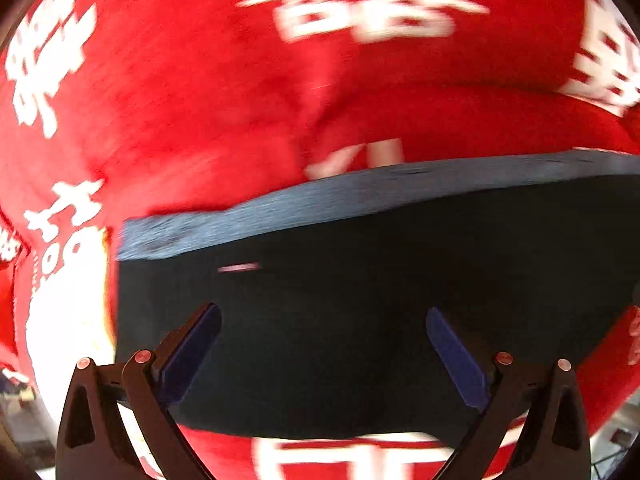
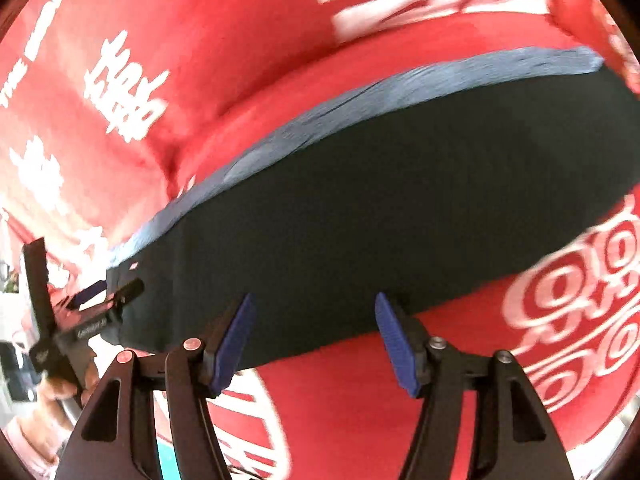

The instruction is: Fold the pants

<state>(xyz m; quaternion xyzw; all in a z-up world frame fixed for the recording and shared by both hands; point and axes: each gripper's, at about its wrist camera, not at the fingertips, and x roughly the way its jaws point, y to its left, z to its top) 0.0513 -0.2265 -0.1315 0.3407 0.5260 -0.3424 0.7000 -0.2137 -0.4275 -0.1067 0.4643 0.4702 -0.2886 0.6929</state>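
The dark navy pants (image 1: 360, 300) lie flat on the red cloth, with a lighter blue band (image 1: 360, 196) along their far edge. My left gripper (image 1: 324, 344) hovers over them, its blue pads (image 1: 192, 356) wide apart and nothing between them. In the right wrist view the pants (image 2: 380, 200) stretch from lower left to upper right, with the blue band (image 2: 360, 108) on their far side. My right gripper (image 2: 316, 340) stands open above their near edge and holds nothing. The left gripper (image 2: 108, 292) shows at the pants' left end, held by a hand (image 2: 60, 392).
A red cloth with large white characters (image 1: 180, 100) covers the surface under and around the pants (image 2: 200, 40). It runs off past the near edge (image 2: 360, 400). Both pictures are blurred by motion.
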